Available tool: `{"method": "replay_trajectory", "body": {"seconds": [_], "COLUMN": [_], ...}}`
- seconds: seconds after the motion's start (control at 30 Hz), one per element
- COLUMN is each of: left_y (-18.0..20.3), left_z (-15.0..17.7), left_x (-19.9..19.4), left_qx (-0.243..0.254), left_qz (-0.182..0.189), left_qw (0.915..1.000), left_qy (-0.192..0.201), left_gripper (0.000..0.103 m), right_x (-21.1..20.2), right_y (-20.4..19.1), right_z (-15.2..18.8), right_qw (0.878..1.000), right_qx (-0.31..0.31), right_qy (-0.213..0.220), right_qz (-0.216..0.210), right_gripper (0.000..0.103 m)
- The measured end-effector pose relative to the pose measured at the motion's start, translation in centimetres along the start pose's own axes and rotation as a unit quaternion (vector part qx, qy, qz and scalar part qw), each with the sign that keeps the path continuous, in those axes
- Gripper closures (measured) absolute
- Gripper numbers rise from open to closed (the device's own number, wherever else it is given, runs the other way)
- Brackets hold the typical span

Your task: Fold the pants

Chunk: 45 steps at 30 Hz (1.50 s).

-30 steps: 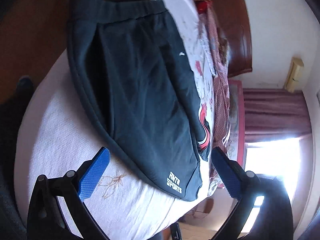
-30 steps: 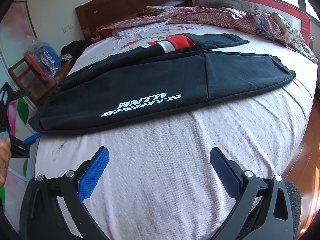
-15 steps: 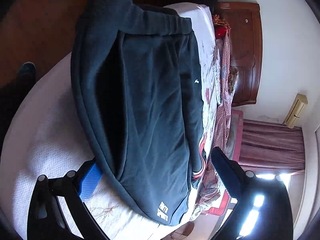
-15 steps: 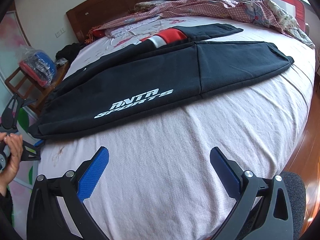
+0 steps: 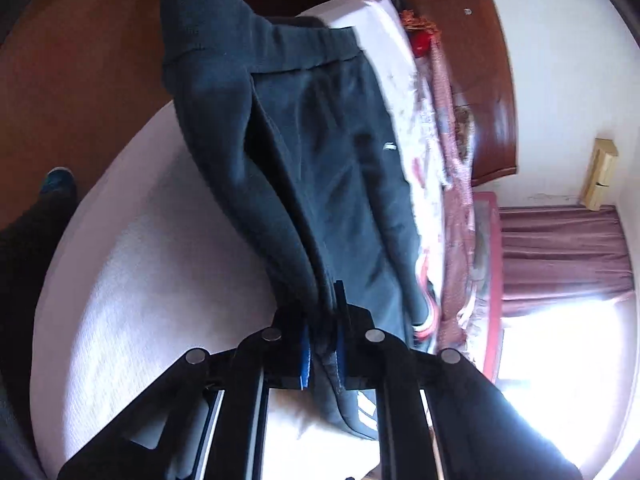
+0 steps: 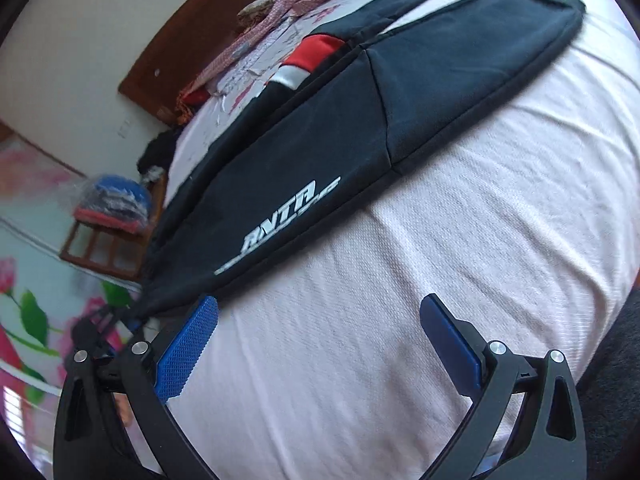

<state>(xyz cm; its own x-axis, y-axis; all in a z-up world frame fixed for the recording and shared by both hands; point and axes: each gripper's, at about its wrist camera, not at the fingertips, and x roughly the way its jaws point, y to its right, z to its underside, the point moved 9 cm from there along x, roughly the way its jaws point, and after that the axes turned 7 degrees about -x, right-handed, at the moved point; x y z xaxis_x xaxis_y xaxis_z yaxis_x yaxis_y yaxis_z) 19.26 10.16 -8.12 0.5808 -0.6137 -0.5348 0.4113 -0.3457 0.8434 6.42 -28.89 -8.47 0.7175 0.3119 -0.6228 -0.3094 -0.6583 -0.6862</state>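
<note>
Dark fabric now sits clamped between the left gripper [image 5: 320, 344] pads, which stood wide apart a second ago: the pants [image 6: 360, 120] hem is caught at the bed [image 6: 400, 320] near edge. Right gripper [image 6: 320, 344] hangs wide open, holding nothing, so folding can begin.

Matt dark knit cloth pants [image 6: 400, 92] are lying on a pale waffle-textured bedsheet [image 6: 420, 280], while a glossy wooden headboard [image 5: 476, 72] is gleaming at upper right.

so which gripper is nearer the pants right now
Left. The left gripper is shut on the edge of the pants, touching them. The right gripper is open above the bedsheet, just short of them.
</note>
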Motion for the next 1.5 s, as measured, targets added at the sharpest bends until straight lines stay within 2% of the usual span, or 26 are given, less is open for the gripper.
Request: {"method": "replay_trajectory", "body": {"seconds": [0.07, 0.13, 0.2, 0.27, 0.3, 0.37, 0.43, 0.5, 0.57, 0.6, 0.63, 0.67, 0.8, 0.97, 1.03, 1.1, 1.23, 1.3, 1.33, 1.37, 1.4, 1.47, 1.5], "left_y": [1.1, 2.4, 3.1, 3.4, 3.5, 3.9, 4.2, 4.5, 4.8, 4.8, 4.7, 4.5, 3.7, 4.0, 3.7, 2.9, 0.1, -1.9, -3.1, -4.1, -4.8, -4.1, -3.2], "left_z": [0.5, 0.9, 1.2, 1.2, 1.3, 1.3, 1.4, 1.5, 1.7, 1.7, 1.9, 1.9, 2.9, 6.3, 8.6, 10.4, 13.7, 14.2, 14.2, 13.8, 13.6, 13.8, 14.0], "left_x": [-1.0, -1.5, -2.1, -2.0, -2.1, -2.1, -2.4, -2.9, -3.2, -3.4, -3.8, -4.1, -5.0, -8.1, -9.6, -10.8, -12.5, -12.7, -12.8, -12.8, -13.1, -13.4, -13.7], "left_qx": [0.012, 0.017, 0.026, 0.023, 0.022, 0.019, 0.021, 0.022, 0.029, 0.032, 0.035, 0.040, 0.057, 0.093, 0.112, 0.108, 0.104, 0.114, 0.100, 0.085, 0.081, 0.105, 0.129], "left_qz": [0.018, 0.034, 0.037, 0.041, 0.041, 0.046, 0.047, 0.051, 0.050, 0.051, 0.052, 0.048, 0.030, 0.020, 0.004, -0.003, -0.053, -0.108, -0.133, -0.158, -0.176, -0.176, -0.174], "left_qw": [0.9998, 0.9992, 0.9989, 0.9988, 0.9988, 0.9986, 0.9986, 0.9983, 0.9983, 0.9982, 0.9980, 0.9981, 0.9977, 0.9950, 0.9934, 0.9941, 0.9930, 0.9873, 0.9857, 0.9833, 0.9807, 0.9784, 0.9759], "left_qy": [-0.004, -0.009, -0.011, -0.013, -0.013, -0.015, -0.016, -0.015, -0.011, -0.007, -0.004, 0.001, 0.020, 0.029, 0.024, 0.011, -0.019, -0.024, -0.028, -0.032, -0.028, -0.025, -0.020], "left_gripper": [0.095, 0.095, 0.095, 0.095, 0.095, 0.095, 0.095, 0.095, 0.095, 0.095, 0.095, 0.095, 0.095, 0.094, 0.094, 0.094, 0.093, 0.090, 0.088, 0.088, 0.088, 0.087, 0.079], "right_x": [0.7, 2.0, 3.5, 3.8, 3.9, 4.3, 4.7, 4.9, 5.8, 6.8, 7.9, 8.5, 7.1, 1.8, 0.2, -1.0, -2.6, -2.2, -1.6, -1.1, -0.6, -1.5, -2.3], "right_y": [0.5, 0.6, 0.7, -0.1, -0.4, -0.6, -0.1, -0.5, -0.8, -0.7, -0.6, -0.5, -2.1, -4.0, -4.3, -3.8, -1.2, 0.6, 1.0, 1.8, 2.9, 2.7, 2.8], "right_z": [-1.2, -1.9, -2.1, -2.9, -3.4, -3.9, -4.2, -4.8, -5.0, -4.8, -4.5, -4.2, -5.1, -6.8, -6.8, -6.3, -3.2, -1.6, -0.9, -0.1, 0.6, 0.3, 0.1], "right_qw": [0.994, 0.980, 0.972, 0.971, 0.972, 0.966, 0.964, 0.961, 0.963, 0.965, 0.970, 0.974, 0.986, 0.989, 0.989, 0.989, 0.987, 0.988, 0.987, 0.986, 0.983, 0.984, 0.985], "right_qx": [0.089, 0.158, 0.197, 0.197, 0.191, 0.209, 0.225, 0.231, 0.231, 0.226, 0.209, 0.197, 0.118, 0.038, 0.016, 0.001, -0.010, -0.021, -0.033, -0.033, -0.029, -0.009, -0.008], "right_qy": [-0.001, -0.014, -0.027, -0.017, -0.011, -0.009, -0.013, -0.005, -0.015, -0.030, -0.053, -0.061, -0.059, -0.068, -0.078, -0.090, -0.121, -0.134, -0.141, -0.155, -0.175, -0.165, -0.159], "right_qz": [-0.068, -0.119, -0.127, -0.137, -0.137, -0.153, -0.140, -0.148, -0.136, -0.130, -0.111, -0.097, -0.100, -0.122, -0.125, -0.121, -0.103, -0.075, -0.069, -0.059, -0.038, -0.074, -0.073], "right_gripper": [0.003, 0.003, 0.003, 0.003, 0.006, 0.008, 0.014, 0.016, 0.035, 0.054, 0.094, 0.098, 0.098, 0.098, 0.098, 0.098, 0.098, 0.098, 0.098, 0.096, 0.084, 0.076, 0.059]}}
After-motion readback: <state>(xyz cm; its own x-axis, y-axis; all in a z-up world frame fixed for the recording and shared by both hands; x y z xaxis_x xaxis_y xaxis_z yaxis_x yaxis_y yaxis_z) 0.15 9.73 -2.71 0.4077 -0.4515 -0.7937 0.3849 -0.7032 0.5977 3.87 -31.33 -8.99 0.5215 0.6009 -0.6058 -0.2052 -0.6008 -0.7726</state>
